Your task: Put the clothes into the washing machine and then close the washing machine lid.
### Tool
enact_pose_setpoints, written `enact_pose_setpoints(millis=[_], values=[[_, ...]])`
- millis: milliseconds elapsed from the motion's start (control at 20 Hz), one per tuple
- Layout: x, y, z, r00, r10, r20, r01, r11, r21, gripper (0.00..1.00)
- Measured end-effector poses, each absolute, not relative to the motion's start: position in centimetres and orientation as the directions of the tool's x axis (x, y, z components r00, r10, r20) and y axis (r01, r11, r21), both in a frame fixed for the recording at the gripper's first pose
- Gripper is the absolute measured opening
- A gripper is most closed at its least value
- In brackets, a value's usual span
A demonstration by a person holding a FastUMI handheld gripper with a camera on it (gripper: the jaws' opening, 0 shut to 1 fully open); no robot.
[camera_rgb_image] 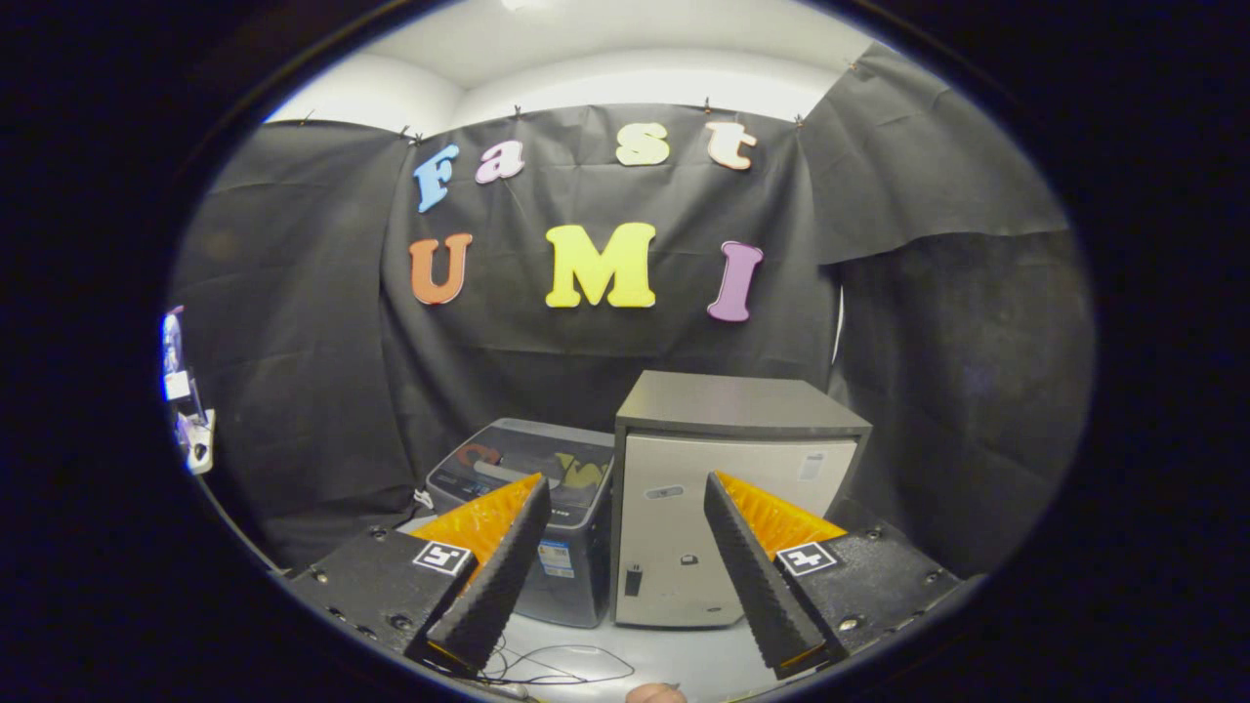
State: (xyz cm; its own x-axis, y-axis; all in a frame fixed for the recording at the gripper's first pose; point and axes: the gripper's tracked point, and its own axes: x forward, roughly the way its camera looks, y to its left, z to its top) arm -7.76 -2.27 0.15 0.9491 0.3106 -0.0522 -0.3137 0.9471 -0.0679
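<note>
My gripper (pixel 625 488) is spread wide, holding nothing. Beyond the fingers: washing machine (pixel 532 517), lower centre-left, lid down, contents hidden. Cabinet (pixel 728 488) touching its right side, door closed. I cannot make out the clothes.

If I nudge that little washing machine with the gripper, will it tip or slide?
Probably neither, easily. The washing machine looks squat and flat-bottomed, standing against the cabinet, so tipping seems unlikely. On the smooth pale floor it may slide. The open gripper is short of it.
</note>
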Motion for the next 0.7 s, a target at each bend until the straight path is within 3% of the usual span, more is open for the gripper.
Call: enact_pose_setpoints(millis=[700], values=[[-8.13,-2.61,0.34,0.949,0.312,-0.048,-0.315,0.946,-0.078,0.99]])
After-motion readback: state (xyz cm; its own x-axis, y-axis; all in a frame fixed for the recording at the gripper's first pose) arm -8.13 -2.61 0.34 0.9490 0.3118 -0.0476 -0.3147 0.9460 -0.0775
